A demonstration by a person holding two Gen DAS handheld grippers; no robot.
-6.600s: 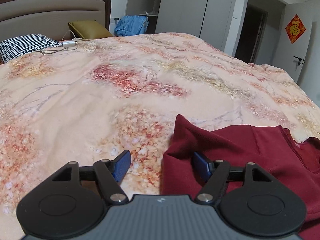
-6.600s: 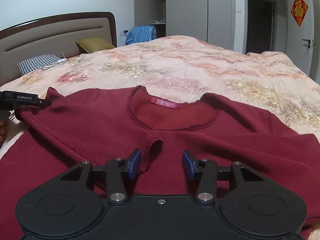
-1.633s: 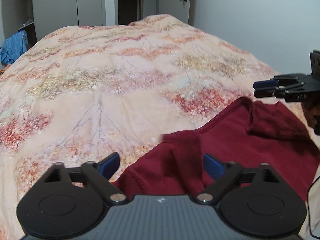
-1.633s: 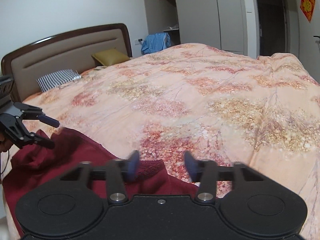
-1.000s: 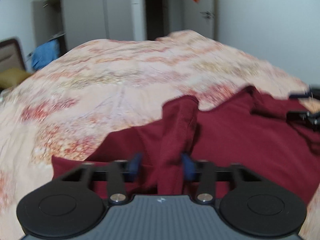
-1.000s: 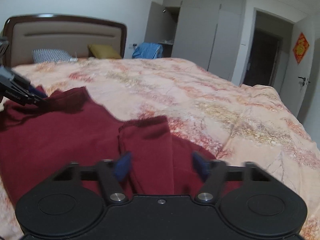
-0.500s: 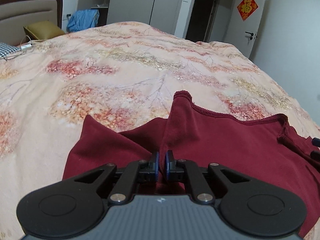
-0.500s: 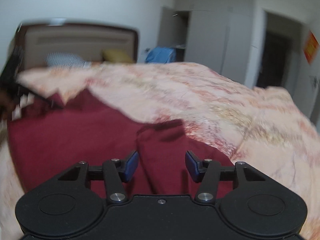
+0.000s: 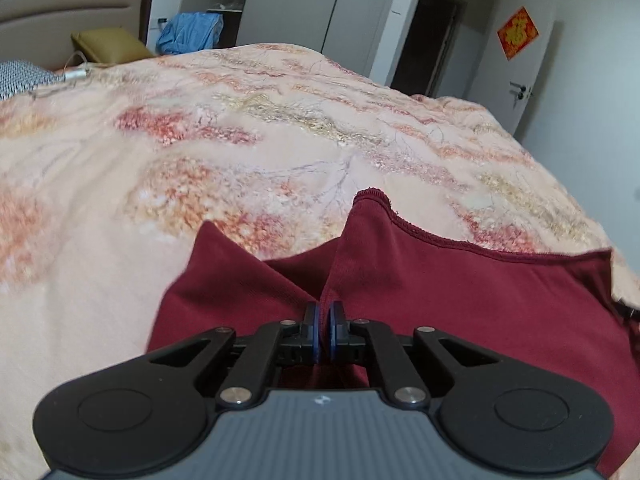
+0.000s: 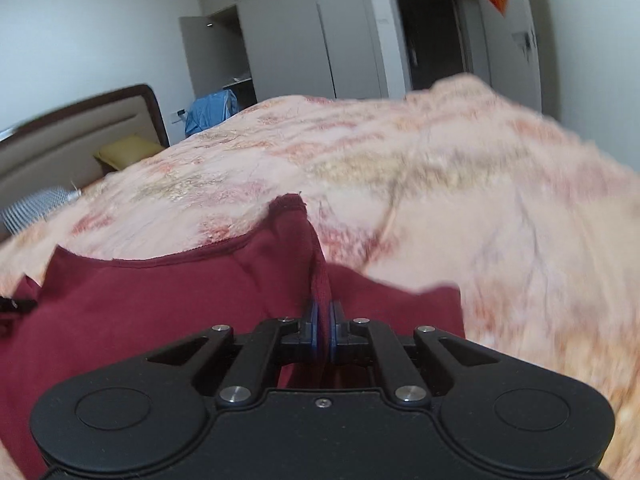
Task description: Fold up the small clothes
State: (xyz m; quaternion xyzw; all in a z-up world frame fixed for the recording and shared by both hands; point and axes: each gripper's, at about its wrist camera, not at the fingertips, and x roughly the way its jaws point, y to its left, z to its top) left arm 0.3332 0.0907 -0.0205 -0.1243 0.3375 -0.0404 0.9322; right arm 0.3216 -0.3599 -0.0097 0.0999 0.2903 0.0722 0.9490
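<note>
A dark red sweatshirt (image 9: 460, 292) lies across the near part of the bed. My left gripper (image 9: 324, 322) is shut on a pinched fold at its left corner, and the hem edge rises to a peak just beyond the blue pads. In the right wrist view the same sweatshirt (image 10: 160, 304) spreads to the left. My right gripper (image 10: 323, 320) is shut on a ridge of its right corner, which stands up ahead of the pads. The other gripper shows only as a dark sliver at the frame edge in each view.
The floral peach bedspread (image 9: 240, 140) stretches away behind the garment. At the headboard (image 9: 60, 8) lie an olive pillow (image 9: 108, 46), a checked pillow (image 9: 20, 76) and a cable (image 9: 68, 80). A blue garment (image 9: 188, 36) hangs by the grey wardrobes (image 9: 304, 8); a doorway (image 9: 428, 40) stands beyond.
My right gripper went from open over the corner to shut on the cloth and rolled. My left gripper stayed shut on its fold. The hem edge between them now runs taut.
</note>
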